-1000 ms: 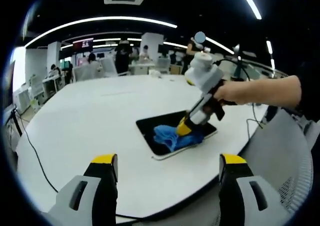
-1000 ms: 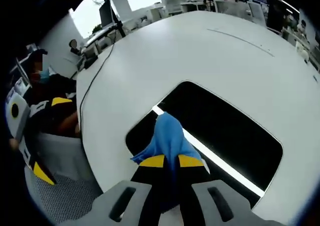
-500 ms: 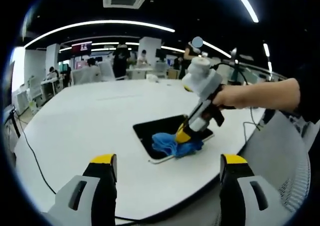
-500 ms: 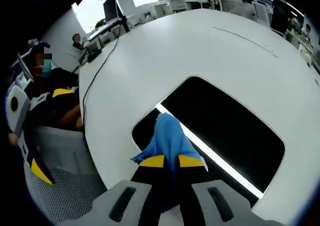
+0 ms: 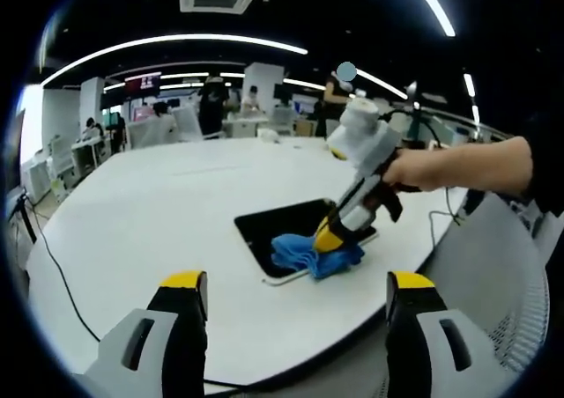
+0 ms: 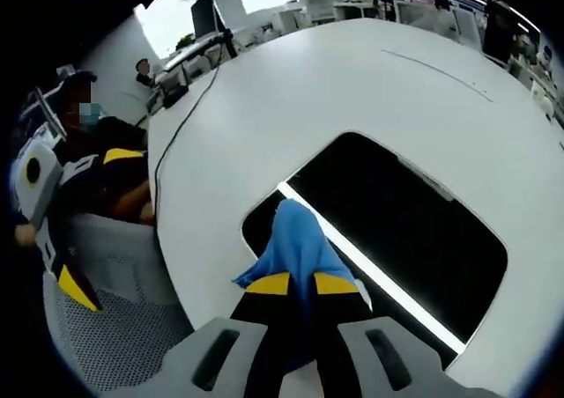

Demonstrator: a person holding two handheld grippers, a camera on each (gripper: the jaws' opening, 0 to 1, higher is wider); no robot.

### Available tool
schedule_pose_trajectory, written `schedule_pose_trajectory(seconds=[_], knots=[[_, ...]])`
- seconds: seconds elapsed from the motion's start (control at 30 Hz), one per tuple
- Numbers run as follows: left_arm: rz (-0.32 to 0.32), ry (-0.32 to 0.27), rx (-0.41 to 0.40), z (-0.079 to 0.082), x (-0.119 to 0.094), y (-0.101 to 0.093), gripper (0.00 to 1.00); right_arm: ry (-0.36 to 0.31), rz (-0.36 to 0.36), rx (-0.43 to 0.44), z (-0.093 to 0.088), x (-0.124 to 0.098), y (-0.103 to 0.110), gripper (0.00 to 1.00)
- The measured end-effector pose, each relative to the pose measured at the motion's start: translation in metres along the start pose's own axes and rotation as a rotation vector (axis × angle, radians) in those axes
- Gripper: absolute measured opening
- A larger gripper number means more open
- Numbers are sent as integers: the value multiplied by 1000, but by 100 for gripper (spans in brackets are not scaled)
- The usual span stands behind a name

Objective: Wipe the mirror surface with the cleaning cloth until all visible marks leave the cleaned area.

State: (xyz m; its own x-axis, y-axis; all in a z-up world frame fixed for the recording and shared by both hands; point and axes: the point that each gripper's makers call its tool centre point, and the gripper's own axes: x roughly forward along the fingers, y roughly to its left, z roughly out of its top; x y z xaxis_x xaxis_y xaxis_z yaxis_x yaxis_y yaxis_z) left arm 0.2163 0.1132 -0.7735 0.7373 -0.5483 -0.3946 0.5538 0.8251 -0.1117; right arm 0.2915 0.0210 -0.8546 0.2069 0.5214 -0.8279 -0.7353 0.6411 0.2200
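The right gripper [image 6: 300, 285] clamps the crumpled blue cleaning cloth [image 6: 298, 241], pressing it onto the near end of the dark rectangular mirror [image 6: 414, 231] lying on the white round table [image 6: 352, 90]. The left gripper [image 5: 295, 305] hovers apart from the table edge, jaws spread wide and holding nothing.

Mirror [image 6: 414, 231]: glossy, dark reflective face; a ceiling light strip is reflected as a sharp bright line; thin pale rim seen at the near edge [image 5: 291, 276].

Cleaning cloth [image 6: 298, 244]: soft blue fabric, matt, creased and bunched into folds; no sheen noted.

Counter [image 5: 159, 231]: smooth white top, matt to faintly satin, with soft diffuse reflections only.

Right hand-held gripper [image 6: 300, 285]: black matt jaws with yellow tips, grey smooth plastic body; white plastic housing is seen in the left gripper view [image 5: 328, 236].

Left hand-held gripper [image 5: 297, 294]: same black, yellow and grey plastic finish.

Chair [image 6: 115, 345], near left: grey perforated mesh, rough-looking.
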Motion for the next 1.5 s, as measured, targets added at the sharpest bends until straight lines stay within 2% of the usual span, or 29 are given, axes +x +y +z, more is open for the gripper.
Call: schedule_pose_trajectory(seconds=[0.27,0.47,0.57,0.8,1.13,1.23,1.5], knots=[[3,-8,-13,1,-1,0,84,14,4,-3,-8,-6,-7,3],[3,-10,-12,1,-1,0,84,8,0,29,-18,-15,-15,3],[5,-9,-13,1,0,0,84,11,-46,12,-23,-20,-23,3],[2,-11,-14,1,-1,0,85,25,-62,41,-33,-29,-35,3],[2,-6,-20,1,0,0,84,33,-76,35,-33,-29,-35,3],[-1,-5,-20,1,0,0,84,23,-69,57,-32,-29,-36,3],[-4,-8,-20,1,0,-1,85,-11,-105,93,-23,-27,-48,3]])
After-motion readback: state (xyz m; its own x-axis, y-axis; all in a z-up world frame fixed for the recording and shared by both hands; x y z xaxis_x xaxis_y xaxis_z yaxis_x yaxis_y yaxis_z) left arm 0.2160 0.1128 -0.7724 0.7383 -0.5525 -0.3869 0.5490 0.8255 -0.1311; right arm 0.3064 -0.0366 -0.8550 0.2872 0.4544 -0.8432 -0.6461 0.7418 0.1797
